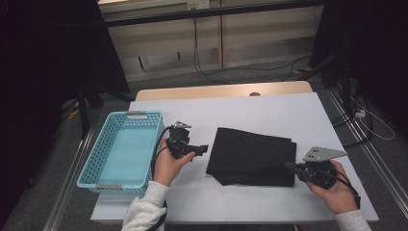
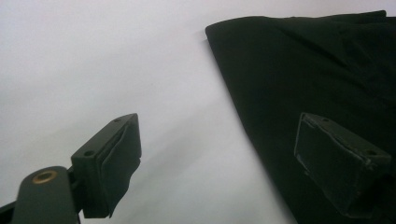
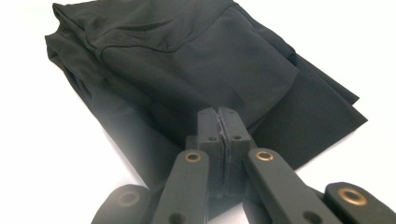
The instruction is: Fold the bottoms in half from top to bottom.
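A folded black cloth (image 1: 252, 156) lies flat in the middle of the white table (image 1: 269, 110). My left gripper (image 1: 202, 148) is held just left of the cloth's left edge, pointing right at it. In the left gripper view its jaws stand wide open (image 2: 224, 158), one pad (image 2: 114, 163) over bare table and the other over the cloth (image 2: 317, 70), with nothing gripped. My right gripper (image 1: 288, 166) rests at the cloth's right edge. Seen from its own camera, the right gripper (image 3: 219, 126) has its jaws pressed together over the cloth (image 3: 177, 60); no fabric shows between the pads.
An empty light-blue plastic basket (image 1: 96, 149) stands at the table's left, close behind my left hand. The table's front edge runs just under both hands. A strip of wooden tabletop (image 1: 221, 90) lies beyond the white surface, and cables trail on the floor at the right.
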Available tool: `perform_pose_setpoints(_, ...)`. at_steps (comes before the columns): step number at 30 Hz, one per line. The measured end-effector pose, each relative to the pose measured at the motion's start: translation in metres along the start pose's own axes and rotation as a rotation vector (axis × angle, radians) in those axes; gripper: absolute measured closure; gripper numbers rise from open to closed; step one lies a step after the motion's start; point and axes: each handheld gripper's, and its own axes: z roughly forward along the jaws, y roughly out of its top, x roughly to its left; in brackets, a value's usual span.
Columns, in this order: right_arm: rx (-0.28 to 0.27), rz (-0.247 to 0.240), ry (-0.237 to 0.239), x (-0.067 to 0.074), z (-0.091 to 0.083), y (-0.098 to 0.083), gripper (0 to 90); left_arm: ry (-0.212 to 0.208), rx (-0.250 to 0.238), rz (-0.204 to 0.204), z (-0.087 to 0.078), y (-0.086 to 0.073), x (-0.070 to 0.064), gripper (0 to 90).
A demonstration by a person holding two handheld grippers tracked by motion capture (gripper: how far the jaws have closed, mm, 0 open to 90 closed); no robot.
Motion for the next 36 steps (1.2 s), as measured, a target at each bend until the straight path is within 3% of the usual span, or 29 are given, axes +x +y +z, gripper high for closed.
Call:
perform_pose_setpoints(10, 0.011, -0.002, 0.023, 0.002, -0.005, -0.004, 89.6, 0.003, -0.001, -0.002, 0.0, 0.0, 0.0, 14.6)
perform_pose_setpoints(12, 0.016, 0.0, 0.048, 0.002, -0.005, -0.005, 88.7, 0.001, -0.002, -0.001, 0.001, 0.0, 0.0, 14.6)
perform_pose_setpoints(19, -0.01, 0.022, 0.034, -0.004, 0.001, -0.004, 71.1, 0.004, 0.01, 0.006, 0.002, -0.003, -0.002, 14.6)
perform_pose_setpoints(25, -0.003, 0.045, -0.006, -0.017, 0.019, 0.007, 67.3, 0.014, 0.01, 0.003, -0.002, -0.006, -0.001, 14.6)
perform_pose_setpoints(33, 0.044, 0.037, -0.114, -0.035, 0.051, 0.02, 68.5, 0.019, 0.017, 0.001, -0.004, -0.01, 0.001, 14.6)
perform_pose_setpoints(36, 0.034, 0.059, -0.122, -0.043, 0.058, 0.022, 68.5, 0.024, 0.018, -0.004, -0.004, -0.011, 0.002, 14.6)
